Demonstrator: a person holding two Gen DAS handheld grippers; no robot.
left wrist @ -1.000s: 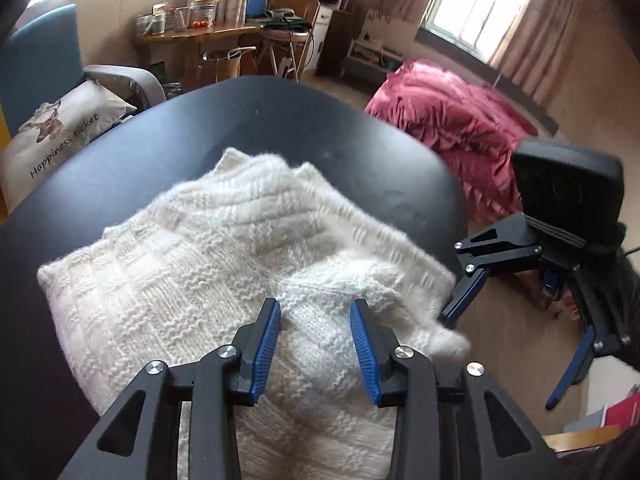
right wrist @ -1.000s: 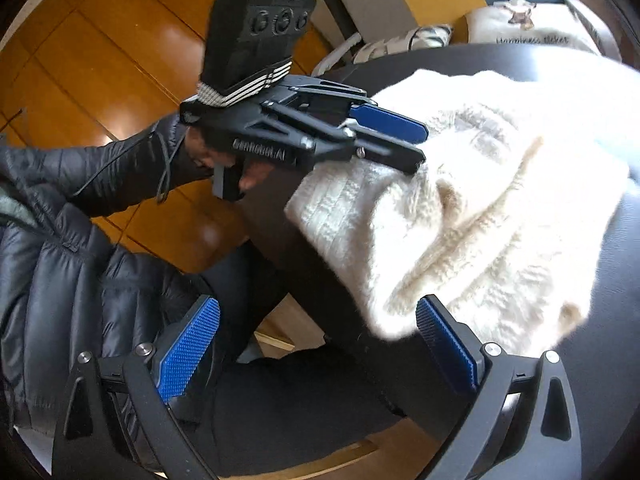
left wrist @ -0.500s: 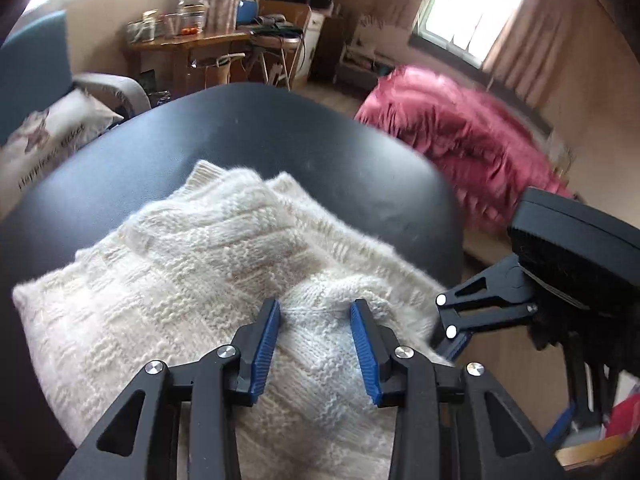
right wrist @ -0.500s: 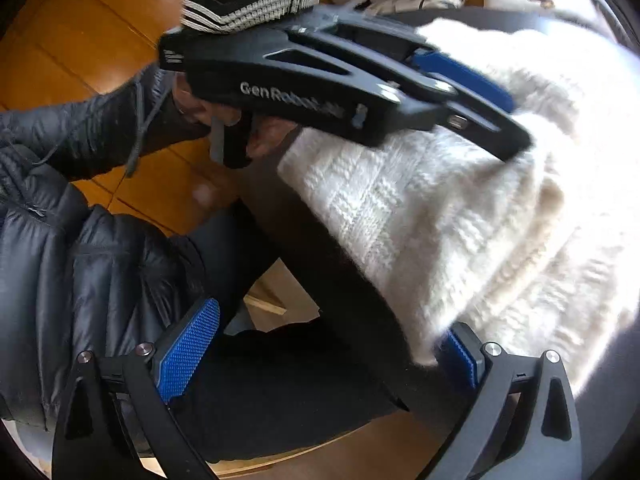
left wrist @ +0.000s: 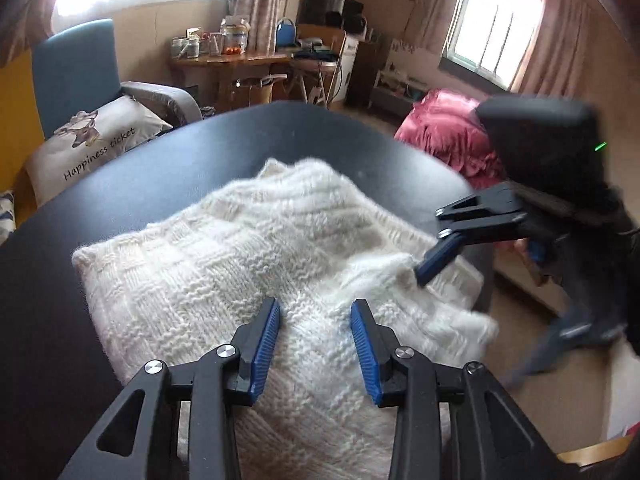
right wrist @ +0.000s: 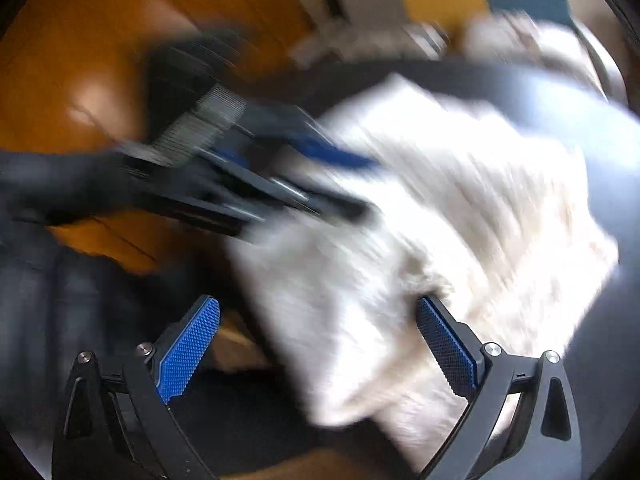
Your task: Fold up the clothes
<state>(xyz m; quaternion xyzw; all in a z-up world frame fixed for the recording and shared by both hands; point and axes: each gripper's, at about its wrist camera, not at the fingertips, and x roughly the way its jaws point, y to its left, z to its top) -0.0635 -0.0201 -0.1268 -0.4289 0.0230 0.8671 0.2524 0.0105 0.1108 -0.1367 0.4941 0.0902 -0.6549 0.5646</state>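
Black table (left wrist: 120,208) bears the white sweater (left wrist: 248,256); both tools, left (left wrist: 316,344) and right (right wrist: 320,344), spread over it.

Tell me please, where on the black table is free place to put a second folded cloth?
The black table is bare beyond the white knitted sweater, toward the armchair cushion, and along its left side. The near right edge is crowded: there the right gripper stands open around the sweater's overhanging corner, and the left gripper hovers above the knit.
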